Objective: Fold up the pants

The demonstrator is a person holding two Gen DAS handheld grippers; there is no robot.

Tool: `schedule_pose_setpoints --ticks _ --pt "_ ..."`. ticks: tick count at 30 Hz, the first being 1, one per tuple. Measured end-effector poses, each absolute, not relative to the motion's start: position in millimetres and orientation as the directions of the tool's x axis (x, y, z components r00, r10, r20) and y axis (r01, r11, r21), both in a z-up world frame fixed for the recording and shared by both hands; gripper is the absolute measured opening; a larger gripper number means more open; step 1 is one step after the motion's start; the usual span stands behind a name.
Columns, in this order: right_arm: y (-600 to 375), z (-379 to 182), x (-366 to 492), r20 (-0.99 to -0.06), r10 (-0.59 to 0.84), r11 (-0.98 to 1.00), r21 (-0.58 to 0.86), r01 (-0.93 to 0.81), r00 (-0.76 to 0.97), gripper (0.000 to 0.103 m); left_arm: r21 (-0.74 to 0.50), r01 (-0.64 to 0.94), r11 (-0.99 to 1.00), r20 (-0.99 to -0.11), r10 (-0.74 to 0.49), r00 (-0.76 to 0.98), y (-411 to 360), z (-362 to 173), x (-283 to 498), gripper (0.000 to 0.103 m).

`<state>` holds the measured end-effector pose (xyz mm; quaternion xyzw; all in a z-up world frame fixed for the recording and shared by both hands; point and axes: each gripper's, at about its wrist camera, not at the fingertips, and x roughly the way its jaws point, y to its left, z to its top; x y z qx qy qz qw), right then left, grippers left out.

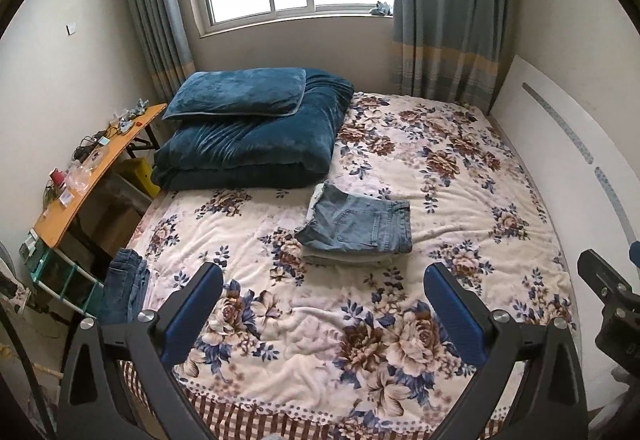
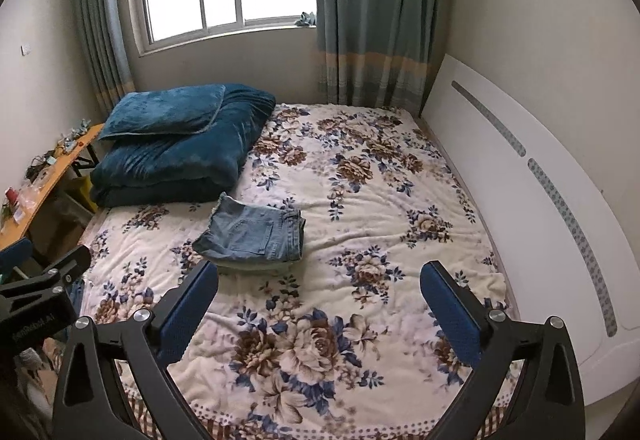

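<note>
A pair of light blue jeans (image 1: pixel 358 226) lies folded into a compact stack on the floral bedspread (image 1: pixel 460 200) near the middle of the bed; it also shows in the right wrist view (image 2: pixel 252 234). My left gripper (image 1: pixel 324 280) is open and empty, held above the near part of the bed, short of the jeans. My right gripper (image 2: pixel 320 278) is open and empty, also above the near bed, to the right of the jeans. Each gripper's body shows at the edge of the other's view.
A folded dark blue duvet with a pillow (image 1: pixel 256 128) sits at the bed's far left. Another dark denim garment (image 1: pixel 124 288) hangs at the bed's left edge. A cluttered wooden side table (image 1: pixel 88 180) stands left. A white headboard (image 2: pixel 540 200) runs along the right.
</note>
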<state>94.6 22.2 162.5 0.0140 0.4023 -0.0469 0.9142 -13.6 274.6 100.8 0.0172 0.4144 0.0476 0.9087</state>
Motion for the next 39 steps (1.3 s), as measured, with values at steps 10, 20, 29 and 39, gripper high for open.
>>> schedule_pose_setpoints --ticks 10,20,29,39 --pt "27.2 128.3 122.5 -0.768 -0.062 0.996 -0.006 0.09 0.637 0.103 0.08 -0.077 0.994 -0.767 0.111 0.632 277.0 85.6 -3.1 0.103" --pt "31.4 120.0 125.3 -0.772 -0.057 0.997 -0.007 0.081 0.633 0.103 0.061 -0.079 0.995 -0.769 0.097 0.632 278.2 84.4 2.6 0.103" --pt "30.1 118.7 126.8 -0.772 -0.052 0.997 -0.001 0.08 0.634 0.103 0.064 -0.075 0.995 -0.762 0.097 0.64 274.4 85.5 2.7 0.103" --pt "28.6 119.1 128.1 -0.77 -0.051 0.997 0.001 0.08 0.637 0.103 0.061 -0.076 0.995 -0.763 0.095 0.639 275.9 87.1 5.6 0.103"
